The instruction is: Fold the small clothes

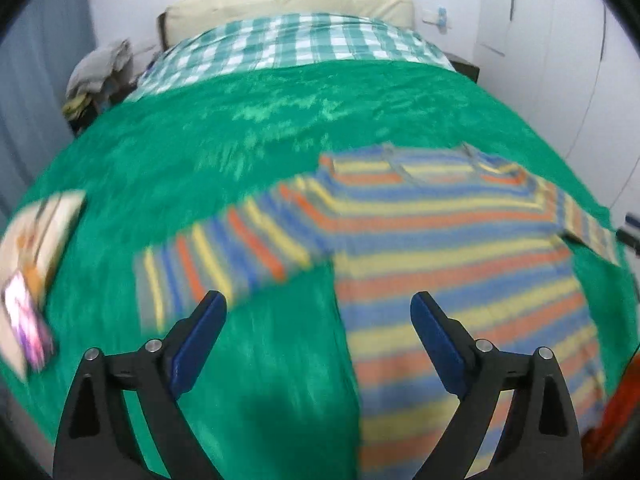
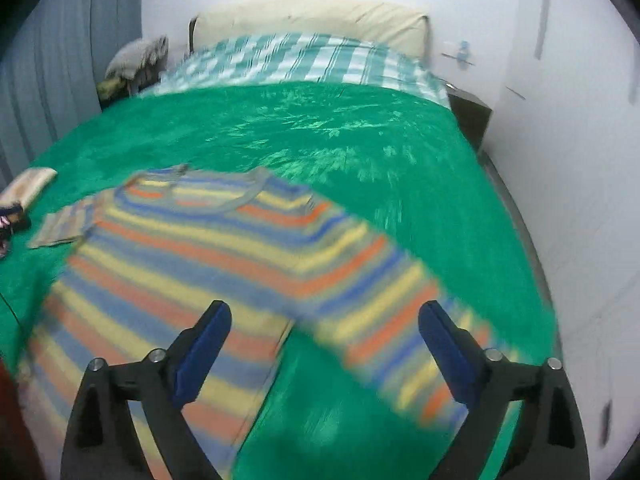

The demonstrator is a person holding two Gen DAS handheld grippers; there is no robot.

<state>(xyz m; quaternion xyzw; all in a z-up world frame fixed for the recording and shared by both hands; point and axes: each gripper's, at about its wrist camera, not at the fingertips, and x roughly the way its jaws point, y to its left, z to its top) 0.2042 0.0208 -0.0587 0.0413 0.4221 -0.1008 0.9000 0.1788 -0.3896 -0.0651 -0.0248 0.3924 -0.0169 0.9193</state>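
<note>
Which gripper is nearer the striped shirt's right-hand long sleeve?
Right. The right gripper hovers open directly over that spread sleeve; the left gripper hovers open over the opposite sleeve of the multicoloured striped shirt.

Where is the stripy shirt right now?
The stripy shirt lies spread flat on the green blanket, near the foot of the bed; its sleeves reach out just ahead of both open grippers.

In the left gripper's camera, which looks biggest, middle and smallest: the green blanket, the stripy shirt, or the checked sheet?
Largest to smallest, as they look in the left wrist view:
1. green blanket
2. stripy shirt
3. checked sheet
The sheet lies farthest from the camera and the blanket covers part of it, so it is really bigger than it looks.
</note>
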